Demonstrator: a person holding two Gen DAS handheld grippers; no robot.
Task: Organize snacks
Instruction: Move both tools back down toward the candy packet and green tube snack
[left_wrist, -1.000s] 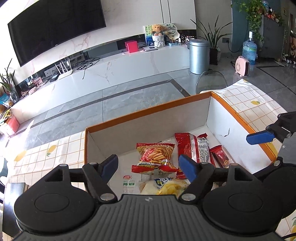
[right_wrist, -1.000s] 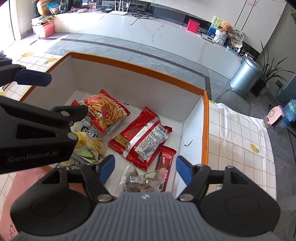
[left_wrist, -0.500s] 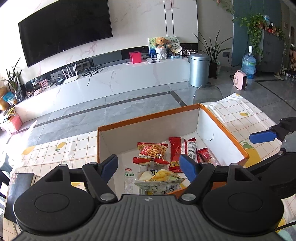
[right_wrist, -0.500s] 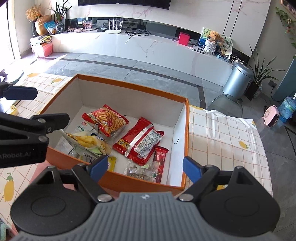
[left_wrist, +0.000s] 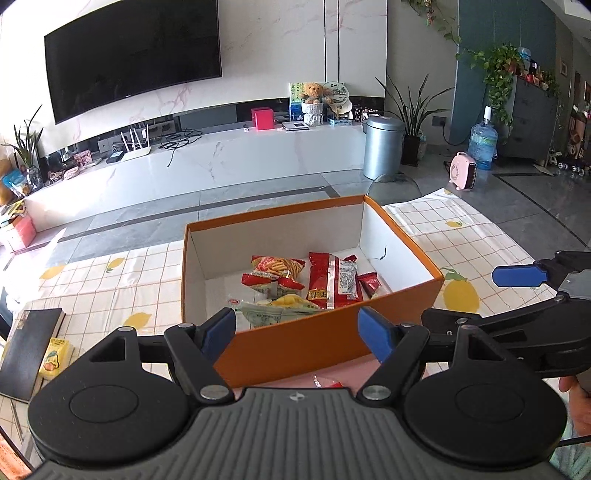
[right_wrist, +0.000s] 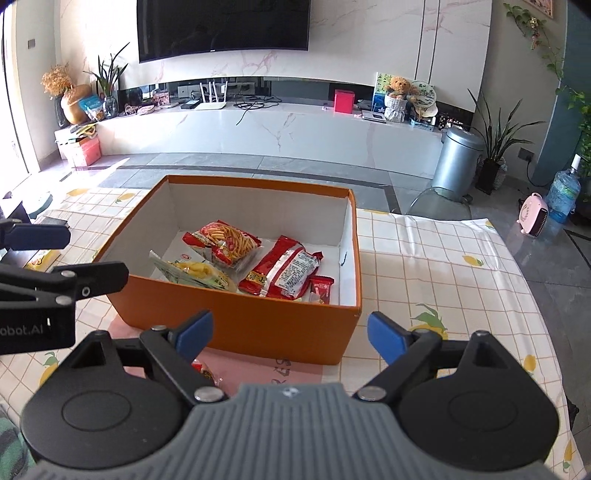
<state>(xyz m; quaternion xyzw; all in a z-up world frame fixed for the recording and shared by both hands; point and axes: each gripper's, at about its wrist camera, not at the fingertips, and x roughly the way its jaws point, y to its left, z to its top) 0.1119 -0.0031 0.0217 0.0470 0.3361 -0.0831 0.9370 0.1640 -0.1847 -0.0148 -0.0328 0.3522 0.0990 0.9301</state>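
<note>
An orange box (left_wrist: 295, 339) (right_wrist: 258, 325) with a white inside stands on the checked tablecloth. In it lie a red fries bag (left_wrist: 277, 267) (right_wrist: 225, 240), a red and silver packet (left_wrist: 334, 282) (right_wrist: 286, 271), a small red bar (left_wrist: 371, 284) (right_wrist: 321, 290) and a yellow-green chips bag (left_wrist: 280, 308) (right_wrist: 195, 273). My left gripper (left_wrist: 297, 332) is open and empty in front of the box's near wall. My right gripper (right_wrist: 290, 334) is open and empty, also in front of the near wall. A red wrapper (left_wrist: 327, 383) (right_wrist: 203, 371) lies on the table just before the box.
A dark notebook (left_wrist: 27, 347) and a yellow packet (left_wrist: 55, 356) lie at the table's left. A pink mat (right_wrist: 266, 365) lies under the box's front. The tablecloth (right_wrist: 436, 266) stretches to the right of the box. A chair back (right_wrist: 439, 203) stands beyond the table.
Both grippers have pulled back and up from inside the box to in front of its near wall. They stay open and empty. The snacks lie where they were.
</note>
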